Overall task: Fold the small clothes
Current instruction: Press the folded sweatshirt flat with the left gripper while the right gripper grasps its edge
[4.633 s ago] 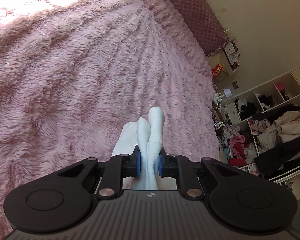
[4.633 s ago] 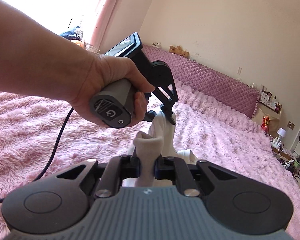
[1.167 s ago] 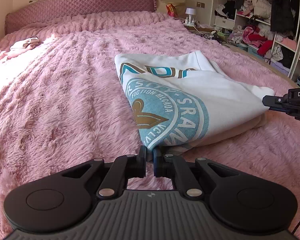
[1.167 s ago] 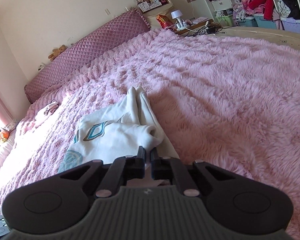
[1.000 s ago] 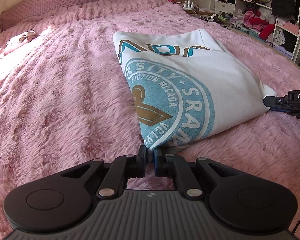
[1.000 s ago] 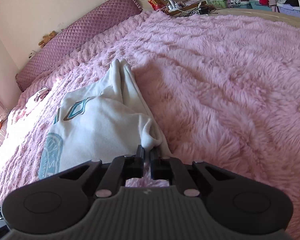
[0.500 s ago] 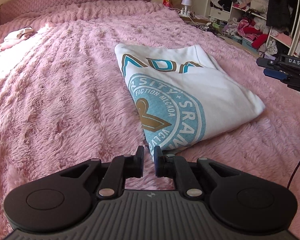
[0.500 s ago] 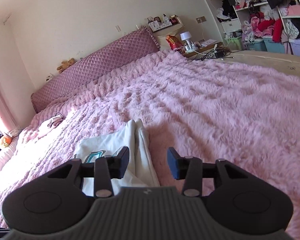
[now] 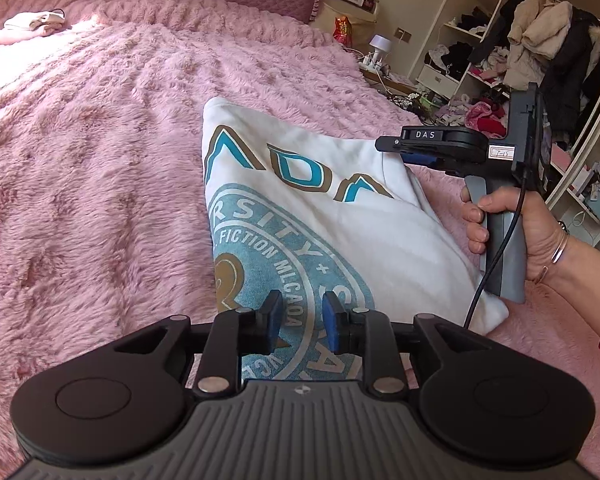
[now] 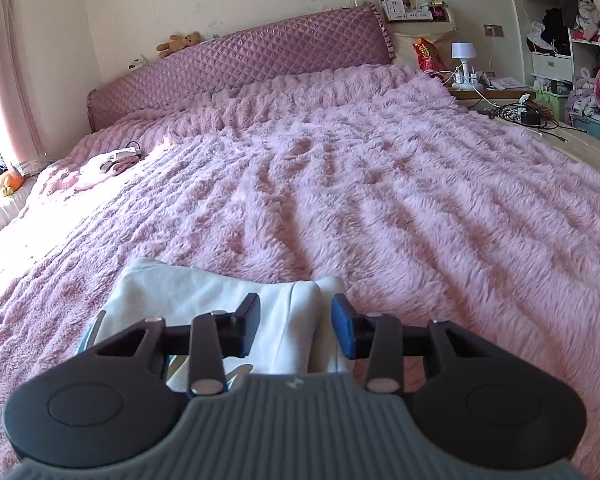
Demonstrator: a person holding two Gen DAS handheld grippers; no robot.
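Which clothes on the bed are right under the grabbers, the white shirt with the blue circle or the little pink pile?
The white shirt. Both the left gripper and right gripper hang open over it. The pink pile lies far off near the headboard.

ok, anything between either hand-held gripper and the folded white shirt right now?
Nothing visible. The left hand-held gripper is open just above the white shirt and its printed emblem; the right hand-held gripper is open over the shirt's far folded edge. Only pink blanket lies around it.
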